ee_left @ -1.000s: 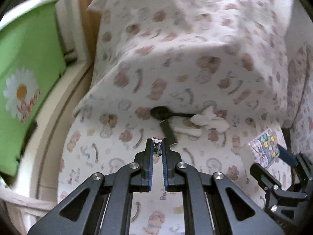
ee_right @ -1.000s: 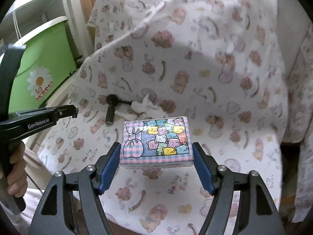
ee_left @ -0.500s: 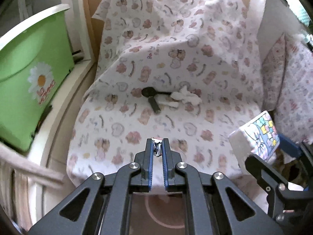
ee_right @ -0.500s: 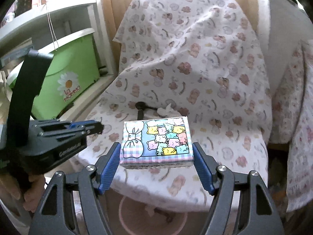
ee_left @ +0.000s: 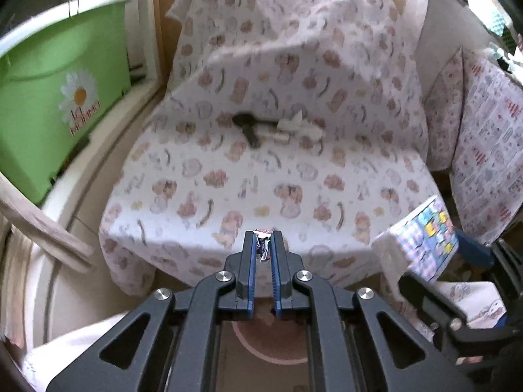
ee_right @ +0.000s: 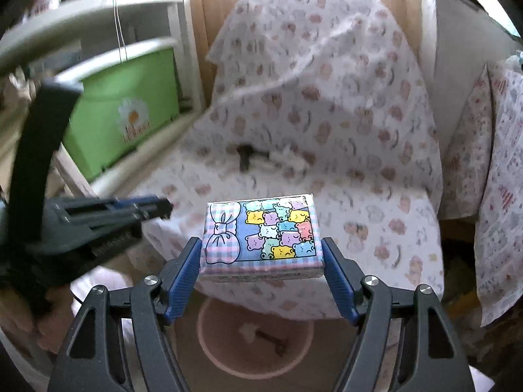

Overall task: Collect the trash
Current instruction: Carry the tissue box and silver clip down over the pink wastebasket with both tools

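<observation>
1. Both views are motion-blurred, so the small things on the chair seat (ee_left: 261, 176) are hard to read: a dark spoon-like utensil (ee_left: 248, 127) and crumpled white paper scraps (ee_left: 300, 127) lie together at the middle of the frame, touching or overlapping (I cannot tell which).
2. A pink bin (ee_right: 255, 339) on the floor shows at the bottom centre of the right wrist view, its near rim cut off by the tongs; something small and dark lies inside, too blurred to name.
3. The tissue pack (ee_right: 261, 235) with cartoon bears lies flat, printed face up, its long axis across the frame from one pad to the other.
4. The scrap of wrapper (ee_left: 263, 245) stands upright between the left pads, only its top edge clear.
5. The right tongs (ee_right: 261, 261) stand wide, both blue pads pressed on the short sides of the tissue pack, held above the bin in front of the seat's edge.
6. The left tongs (ee_left: 263, 251) are pressed nearly together, pinching the wrapper scrap, at lower centre of the left wrist view.
7. A green tub (ee_left: 49, 98) with a daisy sits at the left.
</observation>
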Demonstrator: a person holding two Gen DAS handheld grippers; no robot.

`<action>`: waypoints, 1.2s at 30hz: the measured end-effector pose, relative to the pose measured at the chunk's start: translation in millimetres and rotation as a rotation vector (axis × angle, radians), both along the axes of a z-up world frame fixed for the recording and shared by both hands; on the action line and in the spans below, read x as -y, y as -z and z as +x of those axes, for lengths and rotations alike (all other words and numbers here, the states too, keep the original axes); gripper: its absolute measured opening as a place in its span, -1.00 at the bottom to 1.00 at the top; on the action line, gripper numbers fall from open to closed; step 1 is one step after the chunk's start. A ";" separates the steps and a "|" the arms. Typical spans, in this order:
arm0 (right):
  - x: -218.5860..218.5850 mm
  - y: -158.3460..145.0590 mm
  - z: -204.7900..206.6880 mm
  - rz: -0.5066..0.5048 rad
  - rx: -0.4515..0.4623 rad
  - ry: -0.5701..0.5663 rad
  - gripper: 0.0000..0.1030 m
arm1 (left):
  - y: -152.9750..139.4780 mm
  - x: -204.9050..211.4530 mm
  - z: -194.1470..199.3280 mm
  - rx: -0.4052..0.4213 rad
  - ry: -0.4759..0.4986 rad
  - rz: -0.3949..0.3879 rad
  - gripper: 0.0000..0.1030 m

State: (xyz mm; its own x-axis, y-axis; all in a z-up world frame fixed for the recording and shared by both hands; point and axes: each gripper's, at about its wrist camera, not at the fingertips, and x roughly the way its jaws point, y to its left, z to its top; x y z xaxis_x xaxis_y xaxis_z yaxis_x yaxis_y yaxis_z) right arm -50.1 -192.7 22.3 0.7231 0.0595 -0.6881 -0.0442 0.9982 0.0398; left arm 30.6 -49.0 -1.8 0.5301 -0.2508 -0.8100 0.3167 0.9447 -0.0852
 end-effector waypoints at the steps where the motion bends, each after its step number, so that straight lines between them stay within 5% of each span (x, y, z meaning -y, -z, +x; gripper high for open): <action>1: -0.3 7.7 1.1 0.005 -0.021 -0.013 0.44 | 5.6 -0.6 0.9 -0.017 0.001 0.004 -0.85; 14: -2.7 67.3 7.3 0.041 -0.262 -0.088 0.44 | 58.7 -4.7 5.7 -0.216 0.021 0.048 -0.85; 27: -6.0 149.9 26.5 0.041 -0.576 -0.012 0.44 | 128.6 3.3 4.1 -0.412 0.040 0.125 -0.85; 36: 3.7 193.7 40.9 0.049 -0.635 0.092 0.44 | 161.7 10.6 6.8 -0.465 0.038 0.162 -0.83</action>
